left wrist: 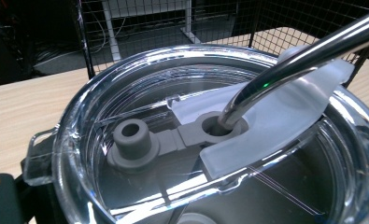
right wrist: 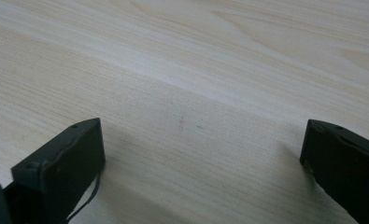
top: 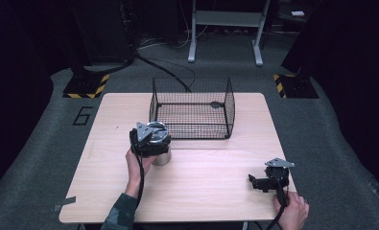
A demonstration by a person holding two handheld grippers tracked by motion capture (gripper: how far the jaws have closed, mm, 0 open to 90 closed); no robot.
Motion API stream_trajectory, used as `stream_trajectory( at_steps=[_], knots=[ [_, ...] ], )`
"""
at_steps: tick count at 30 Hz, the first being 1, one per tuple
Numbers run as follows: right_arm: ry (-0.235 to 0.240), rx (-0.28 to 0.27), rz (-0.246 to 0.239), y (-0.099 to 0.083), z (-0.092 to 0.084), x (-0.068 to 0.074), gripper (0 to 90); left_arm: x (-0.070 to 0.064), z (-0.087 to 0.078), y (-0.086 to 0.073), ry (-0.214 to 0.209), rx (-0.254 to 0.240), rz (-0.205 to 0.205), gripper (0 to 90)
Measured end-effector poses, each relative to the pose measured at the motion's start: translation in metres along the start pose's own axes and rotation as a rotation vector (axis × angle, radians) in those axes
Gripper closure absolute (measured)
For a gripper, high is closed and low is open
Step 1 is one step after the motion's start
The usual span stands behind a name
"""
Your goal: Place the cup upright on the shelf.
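Left gripper (top: 151,139) at steel tumbler (top: 162,155), beside wire basket (top: 192,108); its jaw state cannot be told.
Metal straw (left wrist: 303,51) is seated through clear lid (left wrist: 126,93); right gripper (top: 260,182) is rested on table (top: 206,191), jaws spread.

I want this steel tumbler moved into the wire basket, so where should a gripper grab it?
Grip the tumbler around its round steel body below the clear lid, coming from the person's side, probably. It stands upright, and the slanted metal straw blocks a top grasp.
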State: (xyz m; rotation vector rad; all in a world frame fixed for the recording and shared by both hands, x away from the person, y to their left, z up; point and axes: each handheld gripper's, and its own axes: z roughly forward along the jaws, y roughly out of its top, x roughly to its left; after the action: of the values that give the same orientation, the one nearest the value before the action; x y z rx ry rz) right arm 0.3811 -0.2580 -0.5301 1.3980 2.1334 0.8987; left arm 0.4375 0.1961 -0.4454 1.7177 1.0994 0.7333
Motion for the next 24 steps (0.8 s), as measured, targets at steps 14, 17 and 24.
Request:
stream_trajectory(
  at_steps=[14,17,24],
  knots=[
    [-0.002,-0.004,0.017,-0.0004,-0.0004,0.0005,0.0,0.0040,0.0014,0.0015,-0.037,0.004,0.011,4.1],
    [-0.013,-0.001,0.030,-0.0007,-0.0009,0.0018,0.0,0.0045,0.0004,0.0032,-0.064,0.015,0.030,4.1],
    [-0.019,-0.002,0.038,-0.0006,-0.0008,0.0028,0.0,0.0019,-0.0031,0.0069,-0.087,0.003,0.044,4.1]
  ],
)
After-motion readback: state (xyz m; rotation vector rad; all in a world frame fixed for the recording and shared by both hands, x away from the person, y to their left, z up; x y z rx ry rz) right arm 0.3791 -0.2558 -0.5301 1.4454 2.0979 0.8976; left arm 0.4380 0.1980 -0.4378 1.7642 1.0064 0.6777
